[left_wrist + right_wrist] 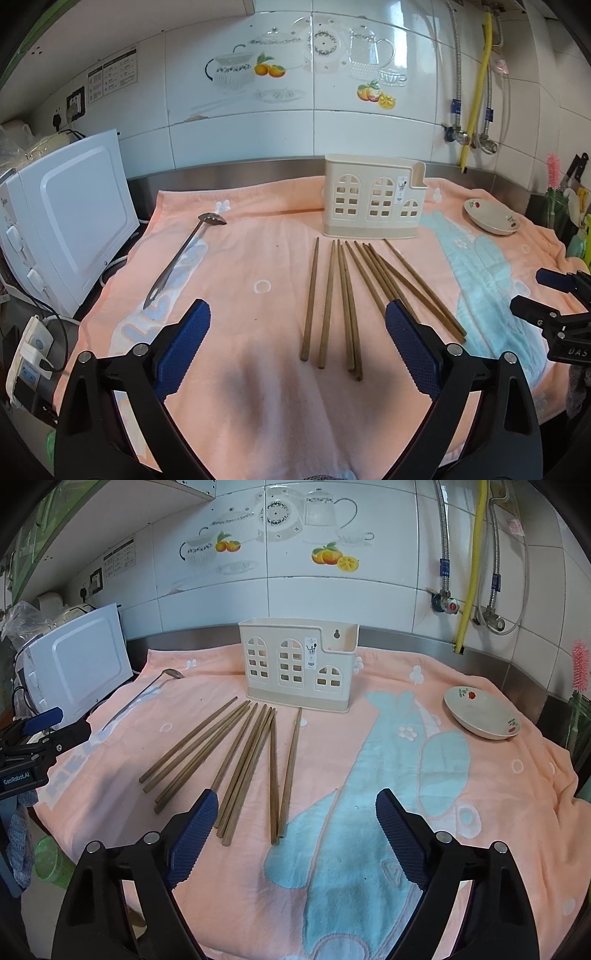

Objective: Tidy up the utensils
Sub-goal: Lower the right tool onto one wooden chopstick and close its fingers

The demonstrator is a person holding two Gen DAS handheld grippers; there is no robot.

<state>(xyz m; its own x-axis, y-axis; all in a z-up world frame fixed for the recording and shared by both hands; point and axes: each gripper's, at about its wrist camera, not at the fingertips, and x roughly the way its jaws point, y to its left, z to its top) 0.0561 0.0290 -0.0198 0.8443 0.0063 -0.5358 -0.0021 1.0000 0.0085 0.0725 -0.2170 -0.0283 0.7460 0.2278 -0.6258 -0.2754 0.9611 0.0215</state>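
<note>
Several brown wooden chopsticks (347,295) lie fanned on a pink towel (258,266), in front of a cream utensil holder (373,195) with window-shaped holes. A metal slotted spoon (184,251) lies to their left. My left gripper (297,325) is open and empty, hovering over the chopsticks' near ends. In the right wrist view the chopsticks (240,764) lie left of centre, the holder (299,664) stands behind them and the spoon (147,694) lies far left. My right gripper (297,812) is open and empty, just right of the chopsticks.
A white microwave (70,221) stands at the left of the towel. A small white dish (491,216) with red flowers sits at the right, also seen in the right wrist view (480,712). Tiled wall, pipes and valves (465,136) stand behind.
</note>
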